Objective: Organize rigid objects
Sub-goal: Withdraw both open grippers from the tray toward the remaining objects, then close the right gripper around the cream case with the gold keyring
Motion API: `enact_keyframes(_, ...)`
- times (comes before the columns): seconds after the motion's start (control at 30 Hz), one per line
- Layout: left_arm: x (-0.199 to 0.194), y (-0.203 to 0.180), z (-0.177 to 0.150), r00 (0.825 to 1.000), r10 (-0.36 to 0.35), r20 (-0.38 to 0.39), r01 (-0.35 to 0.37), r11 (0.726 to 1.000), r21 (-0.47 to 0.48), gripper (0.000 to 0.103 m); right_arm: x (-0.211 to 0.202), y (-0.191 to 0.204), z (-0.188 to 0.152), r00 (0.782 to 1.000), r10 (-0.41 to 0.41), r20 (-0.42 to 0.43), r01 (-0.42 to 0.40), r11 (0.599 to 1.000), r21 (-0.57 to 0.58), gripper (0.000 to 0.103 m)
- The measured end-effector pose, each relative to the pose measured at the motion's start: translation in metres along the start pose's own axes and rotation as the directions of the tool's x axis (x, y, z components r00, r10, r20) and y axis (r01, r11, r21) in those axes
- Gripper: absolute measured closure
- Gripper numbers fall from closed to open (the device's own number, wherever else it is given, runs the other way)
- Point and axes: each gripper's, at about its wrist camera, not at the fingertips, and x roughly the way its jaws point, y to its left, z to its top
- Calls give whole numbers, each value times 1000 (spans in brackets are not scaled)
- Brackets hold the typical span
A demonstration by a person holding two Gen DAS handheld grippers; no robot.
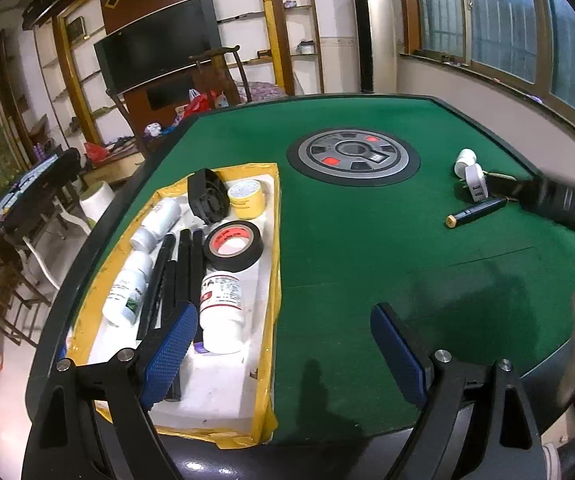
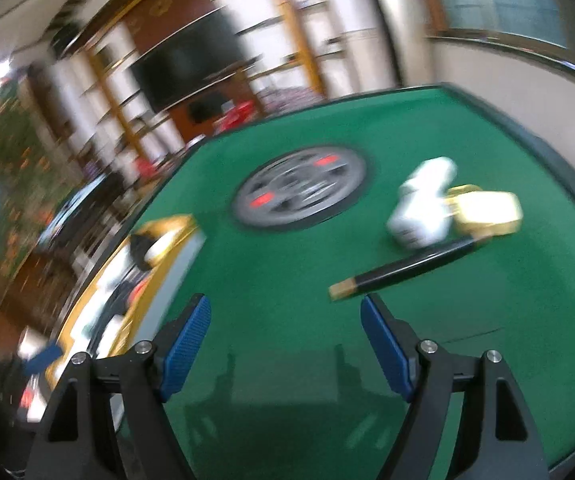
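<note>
In the left wrist view a white tray edged with yellow tape lies at the left on the green felt table. It holds white bottles, black pens, a black tape roll and a yellow tape roll. My left gripper is open and empty, one finger over the tray and the other over the felt. A black pen with a gold tip lies just ahead of my right gripper, which is open and empty. Behind it are white chargers and a yellow block.
A grey round hub is set in the table's middle. The loose pen and the chargers lie near the far right edge, where the right-hand tool's dark, blurred body reaches in. The right wrist view is motion-blurred.
</note>
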Motion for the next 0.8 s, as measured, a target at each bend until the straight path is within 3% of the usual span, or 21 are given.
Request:
enact_keyframes(0.1,5,0,-1,1000,-19,-12,19,1000,-18,12,-9,-53,21,997,-73,4,73,992,99,26)
enact_keyframes(0.23,9,-2,-3,998,-50,-28,49,998,-33,12,-4,-101,40,985,-172,-21,173,975,139,26)
enact_keyframes(0.4,7,-5,-4,997,-67,-31,66,998,-24,12,24,-137,68,979,-201,-33,204,965,165,26)
enact_keyframes(0.67,5,0,-5,998,-43,-40,41,998,-38,12,94,-155,92,968,-193,-163,220,961,170,26)
enact_keyframes(0.73,6,-1,-6,998,-44,-47,42,998,-36,12,103,-144,92,962,-200,-186,223,968,116,27)
enact_keyframes(0.8,9,-1,-6,997,-47,-54,45,998,-35,12,111,-123,89,951,-239,-197,240,971,-18,31)
